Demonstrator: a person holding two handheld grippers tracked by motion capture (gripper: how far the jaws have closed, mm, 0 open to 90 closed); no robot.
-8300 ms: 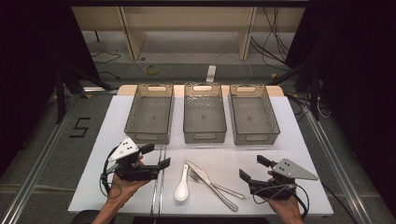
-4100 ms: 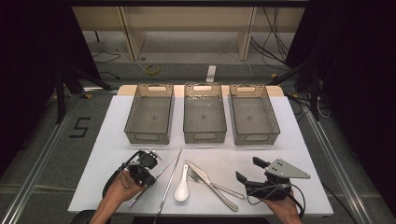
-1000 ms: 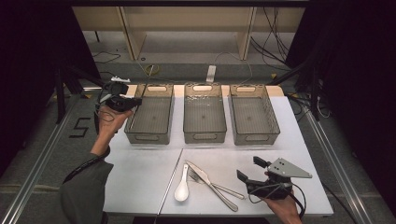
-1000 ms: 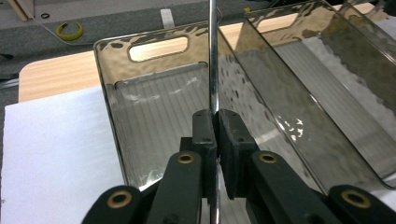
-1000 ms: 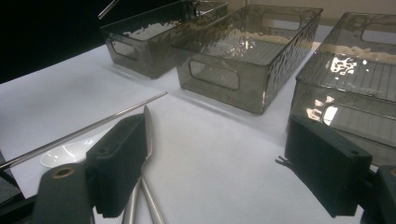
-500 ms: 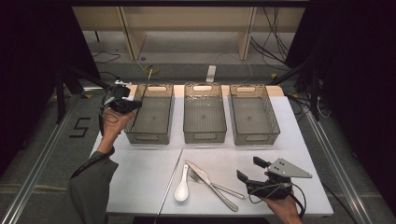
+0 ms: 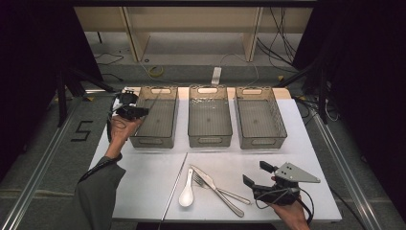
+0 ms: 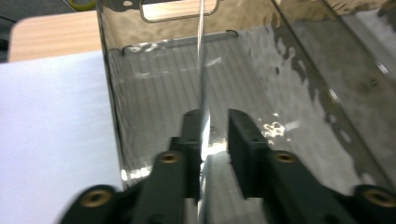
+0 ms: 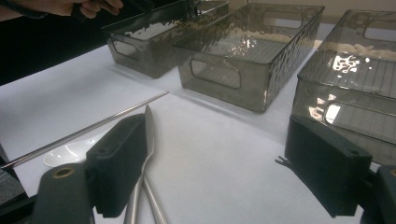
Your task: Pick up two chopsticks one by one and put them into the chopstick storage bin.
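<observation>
My left gripper (image 7: 130, 111) hangs over the left rim of the left grey bin (image 7: 151, 141), far from me. In the left gripper view the gripper (image 8: 215, 121) has its jaws slightly apart. A thin metal chopstick (image 8: 201, 70) runs between them along the left jaw and points into the bin (image 8: 109, 93). A second chopstick (image 7: 174, 184) lies on the white table. Beside it lie a white spoon (image 7: 186, 194), a knife (image 7: 218, 191) and a fork (image 7: 237, 197). My right gripper (image 7: 261, 184) rests open at the front right, with its jaws wide apart (image 9: 219, 172) and the knife (image 9: 148, 135) by its left jaw.
A middle bin (image 7: 210, 140) and a right bin (image 7: 262, 141) stand in a row with the left one; both look empty. The person's left sleeve (image 7: 98, 191) stretches across the table's left side. The table's front edge (image 7: 249, 221) lies just under the right hand.
The left gripper took one of two chopsticks from the table front and carried it to the left bin. Over the last second it sank a little. The right gripper barely moved.
</observation>
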